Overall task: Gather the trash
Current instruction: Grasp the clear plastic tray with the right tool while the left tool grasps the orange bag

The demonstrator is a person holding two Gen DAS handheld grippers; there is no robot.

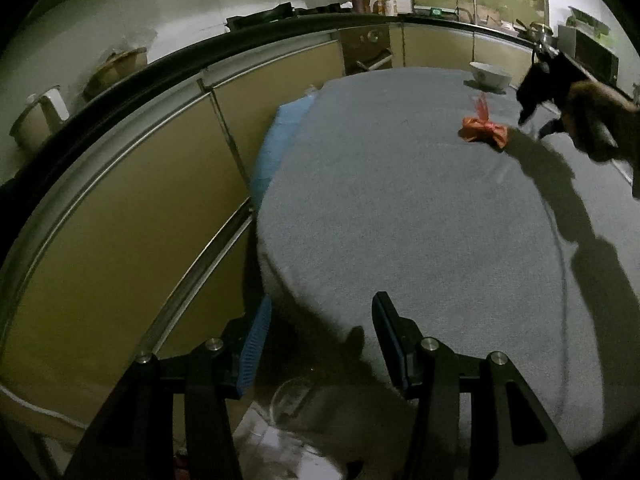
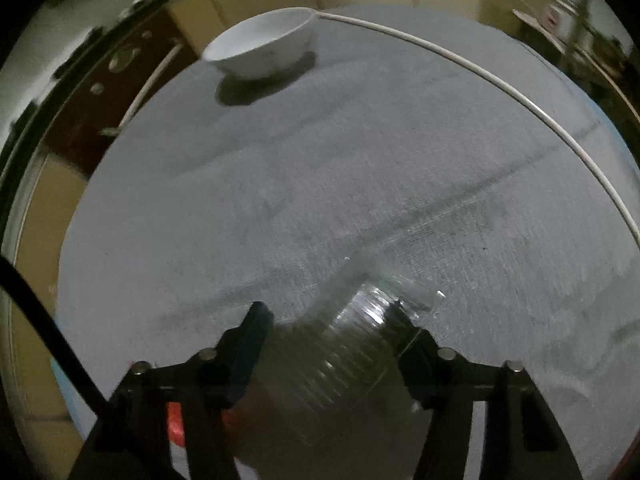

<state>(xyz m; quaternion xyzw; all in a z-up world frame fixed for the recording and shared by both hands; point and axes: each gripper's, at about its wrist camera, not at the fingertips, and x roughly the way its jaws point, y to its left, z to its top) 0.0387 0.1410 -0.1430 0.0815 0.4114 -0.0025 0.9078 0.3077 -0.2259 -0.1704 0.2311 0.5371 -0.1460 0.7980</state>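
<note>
the right tongs (image 2: 332,332) have a clear ribbed plastic cup (image 2: 360,328) between their fingers, lying on its side on the grey cloth of the desk (image 2: 360,160). the right finger touches the cup's wall near its rim; the left finger stands just beside the other wall, and whether it presses there cannot be told through the blur. i judge this is the grasp on one piece of trash, taken across the cup's body because a tipped cup offers its round wall rather than its rim.

the left tongs (image 1: 320,340) stand apart and empty at the desk's near edge, at about 6 o'clock in the left wrist view. below them lies what looks like a pale bag or bin with a round clear item in it (image 1: 292,396), dim and hard to make out; probably they wait there because that is where trash goes.

a crumpled orange wrapper (image 1: 484,130) lies on the cloth at about 2 o'clock in that view, near the person's hand (image 1: 596,120) with the right tongs, and seems trash not yet collected. a white bowl (image 2: 260,46) stands upright at 11 o'clock in the right wrist view, well apart from the cup. a white cord (image 2: 500,84) curves across the cloth at 2 o'clock.
</note>
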